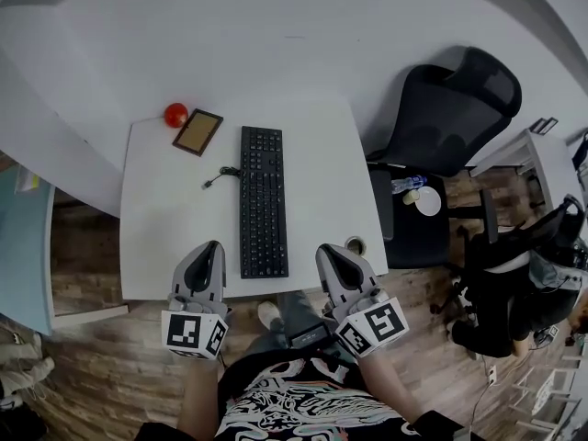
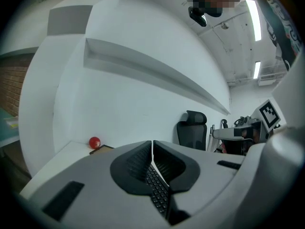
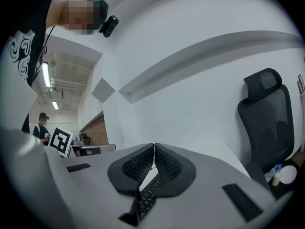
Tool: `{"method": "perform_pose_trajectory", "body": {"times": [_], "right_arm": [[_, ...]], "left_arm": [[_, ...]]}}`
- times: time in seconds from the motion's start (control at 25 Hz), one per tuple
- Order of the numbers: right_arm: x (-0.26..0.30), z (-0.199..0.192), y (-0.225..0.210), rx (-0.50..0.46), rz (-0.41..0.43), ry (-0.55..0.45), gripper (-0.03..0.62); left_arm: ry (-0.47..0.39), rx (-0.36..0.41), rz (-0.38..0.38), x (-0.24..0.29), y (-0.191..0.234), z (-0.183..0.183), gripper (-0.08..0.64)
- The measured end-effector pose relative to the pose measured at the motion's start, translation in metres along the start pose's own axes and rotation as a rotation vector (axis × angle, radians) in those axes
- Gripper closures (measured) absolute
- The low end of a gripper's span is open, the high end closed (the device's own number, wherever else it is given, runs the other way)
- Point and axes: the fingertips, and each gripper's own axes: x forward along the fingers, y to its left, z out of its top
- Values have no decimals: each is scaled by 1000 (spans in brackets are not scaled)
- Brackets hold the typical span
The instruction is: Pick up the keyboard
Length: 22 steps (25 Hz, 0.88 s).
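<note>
A black keyboard (image 1: 263, 200) lies lengthwise down the middle of the small white table (image 1: 156, 200), its cable (image 1: 220, 175) curling off to the left. My left gripper (image 1: 210, 248) hovers at the table's near edge, just left of the keyboard's near end, jaws shut and empty. On the other side of that near end my right gripper (image 1: 326, 251) is also shut with nothing in it. In the left gripper view the keyboard (image 2: 157, 189) shows through the gap below the closed jaws; the right gripper view shows the keyboard (image 3: 148, 194) the same way.
A red ball (image 1: 175, 114) and a brown framed board (image 1: 197, 131) sit at the table's far left corner. A small round cup (image 1: 355, 244) stands at the near right edge. A black office chair (image 1: 450, 108) and a side stand with a bottle (image 1: 404, 184) are to the right.
</note>
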Motion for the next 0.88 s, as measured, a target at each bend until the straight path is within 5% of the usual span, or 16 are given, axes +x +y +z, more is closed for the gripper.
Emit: {"method": "perform_pose_trajectory", "body": {"times": [0.88], "right_arm": [[62, -35, -41, 47, 19, 86, 563]], "left_arm": [[51, -21, 18, 68, 30, -23, 535]]}}
